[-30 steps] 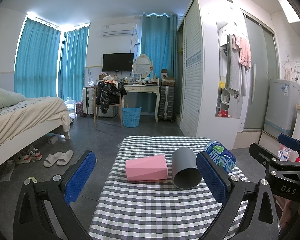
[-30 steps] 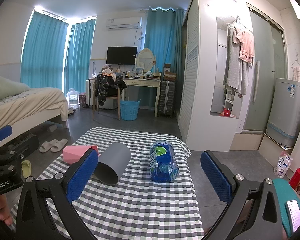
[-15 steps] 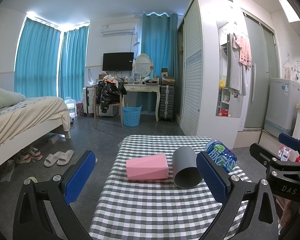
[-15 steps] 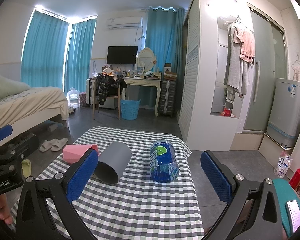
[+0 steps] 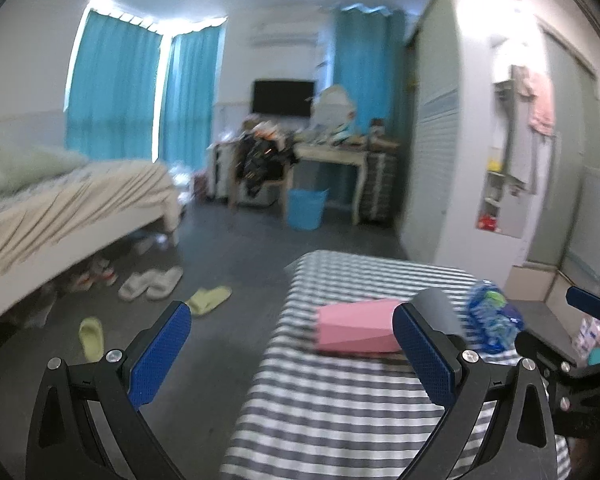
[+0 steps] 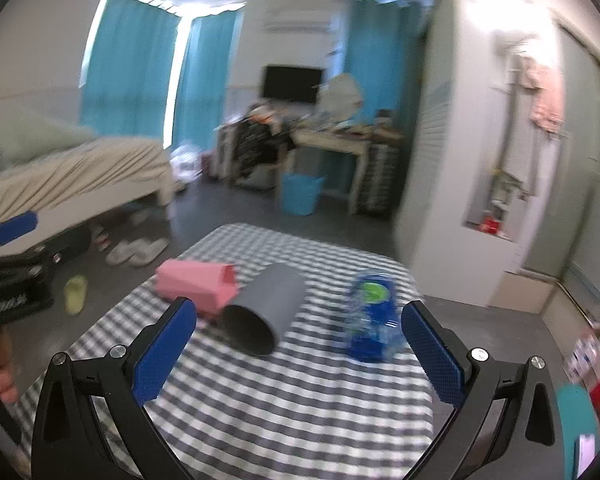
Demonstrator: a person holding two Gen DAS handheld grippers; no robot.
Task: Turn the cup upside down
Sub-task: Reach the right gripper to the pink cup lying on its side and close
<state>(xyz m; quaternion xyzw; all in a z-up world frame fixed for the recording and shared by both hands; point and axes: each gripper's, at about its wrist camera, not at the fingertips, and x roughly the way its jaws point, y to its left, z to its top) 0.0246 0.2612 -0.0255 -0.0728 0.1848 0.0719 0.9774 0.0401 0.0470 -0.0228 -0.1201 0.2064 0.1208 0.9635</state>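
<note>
The checked tablecloth was seen spread below and ahead of both grippers, with three things lying on it well beyond the fingertips. The grey cup was found on its side, its long axis running diagonally: the open mouth was turned toward the right gripper and slightly to the left of the gap's middle, the closed base pointed away and to the right. Ahead of the left finger a pink box was seen just beside the cup's mouth, perhaps touching it; contact could not be settled because of blur. Ahead of the right finger a blue water bottle was seen lying, apart from the cup. The right gripper's jaws were spread wide and empty. In the left wrist view the left gripper was likewise spread and empty, and the cup was half hidden behind its right finger, off to that side. The right gripper was judged the nearer and better aligned for the grasp.
</note>
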